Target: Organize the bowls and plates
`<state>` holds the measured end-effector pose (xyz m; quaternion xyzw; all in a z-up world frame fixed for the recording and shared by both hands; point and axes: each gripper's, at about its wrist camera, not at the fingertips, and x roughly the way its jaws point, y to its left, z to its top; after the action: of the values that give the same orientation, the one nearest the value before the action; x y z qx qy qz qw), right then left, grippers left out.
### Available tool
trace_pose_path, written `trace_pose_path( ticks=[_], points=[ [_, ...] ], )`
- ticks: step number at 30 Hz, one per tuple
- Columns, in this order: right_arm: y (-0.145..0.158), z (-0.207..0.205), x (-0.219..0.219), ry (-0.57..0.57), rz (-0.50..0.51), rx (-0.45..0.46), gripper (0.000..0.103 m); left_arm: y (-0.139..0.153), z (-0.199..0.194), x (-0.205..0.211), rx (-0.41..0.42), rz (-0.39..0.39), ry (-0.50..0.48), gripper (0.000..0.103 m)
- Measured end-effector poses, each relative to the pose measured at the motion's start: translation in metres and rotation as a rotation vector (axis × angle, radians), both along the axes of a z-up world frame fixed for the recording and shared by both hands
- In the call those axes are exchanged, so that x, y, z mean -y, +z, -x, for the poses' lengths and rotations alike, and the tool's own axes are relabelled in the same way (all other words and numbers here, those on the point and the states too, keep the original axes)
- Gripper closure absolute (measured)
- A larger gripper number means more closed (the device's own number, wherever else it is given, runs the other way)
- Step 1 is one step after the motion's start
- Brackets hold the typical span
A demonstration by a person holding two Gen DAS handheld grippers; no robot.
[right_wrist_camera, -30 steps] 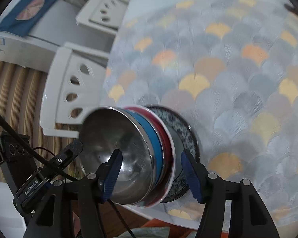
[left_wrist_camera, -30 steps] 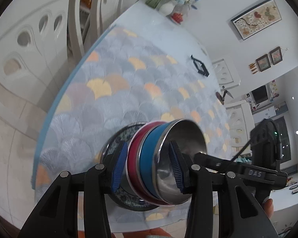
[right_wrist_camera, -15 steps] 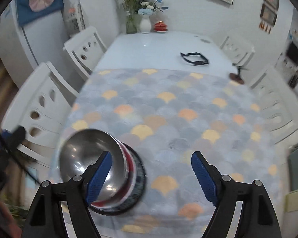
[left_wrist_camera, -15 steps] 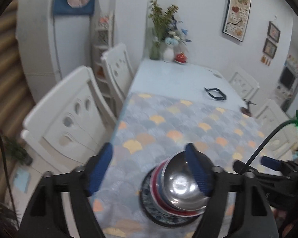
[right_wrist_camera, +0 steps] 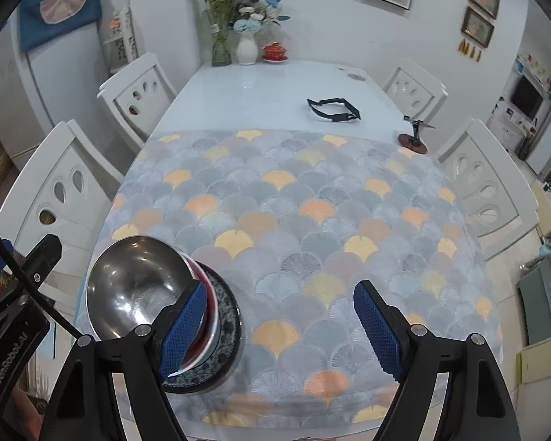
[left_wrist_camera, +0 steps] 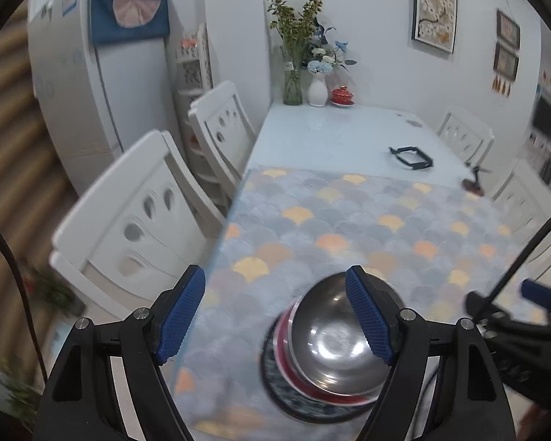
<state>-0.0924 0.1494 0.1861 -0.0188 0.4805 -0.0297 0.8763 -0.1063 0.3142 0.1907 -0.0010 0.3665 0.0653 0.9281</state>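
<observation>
**Bowls stacked on the plate, both tongs let go**

Bowls first: the steel bowl [left_wrist_camera: 334,341] sits on top of the nested stack, red-rimmed bowl [left_wrist_camera: 286,349] beneath it, all resting on the dark patterned plate [left_wrist_camera: 275,386] at the near edge of the scalloped tablecloth [right_wrist_camera: 312,202].

Start at the left gripper [left_wrist_camera: 275,316]: spread wide, nothing between the pads, and it has opened within the last second. The stack lies low at about five o'clock from it, with the right-hand pad overlapping the bowl's rim in view but clear above it.

Over to the right gripper [right_wrist_camera: 281,327]: also spread and empty, also opened within the last second. From here the stack sits at nine o'clock, just outside the left-hand pad, off to the side rather than between the fingers.

My read: the stack looks finished and released. It is round, so no long axis to line up. If it needs another touch, the left gripper looks nearer.

Farther out, a black frame [right_wrist_camera: 334,108] lies at twelve o'clock on the bare table [right_wrist_camera: 275,84].
</observation>
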Motion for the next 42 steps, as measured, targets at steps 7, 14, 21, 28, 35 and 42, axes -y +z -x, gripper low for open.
trace_pose_path(
  ticks=[7,14,21,28,35,42],
  points=[
    [-0.013,-0.001,-0.001,0.002,-0.024,-0.052,0.023,-0.005,-0.004,0.0,-0.063,0.0,0.002,0.025],
    [-0.013,0.002,-0.005,0.025,-0.017,-0.043,0.023,-0.008,-0.003,0.003,-0.082,0.004,-0.003,0.025],
    [-0.015,0.005,-0.013,0.048,-0.01,-0.044,0.023,-0.009,0.002,0.004,-0.089,-0.002,-0.014,0.025],
    [-0.017,0.008,-0.015,0.055,-0.015,-0.046,0.023,-0.008,0.004,0.008,-0.089,-0.022,-0.033,0.026],
    [-0.018,0.008,-0.01,0.038,-0.038,-0.055,0.023,-0.008,0.003,0.012,-0.088,-0.037,-0.056,0.026],
    [-0.021,0.008,-0.002,0.009,-0.055,-0.066,0.023,-0.009,0.002,0.023,-0.09,-0.056,-0.085,0.026]
  ],
)
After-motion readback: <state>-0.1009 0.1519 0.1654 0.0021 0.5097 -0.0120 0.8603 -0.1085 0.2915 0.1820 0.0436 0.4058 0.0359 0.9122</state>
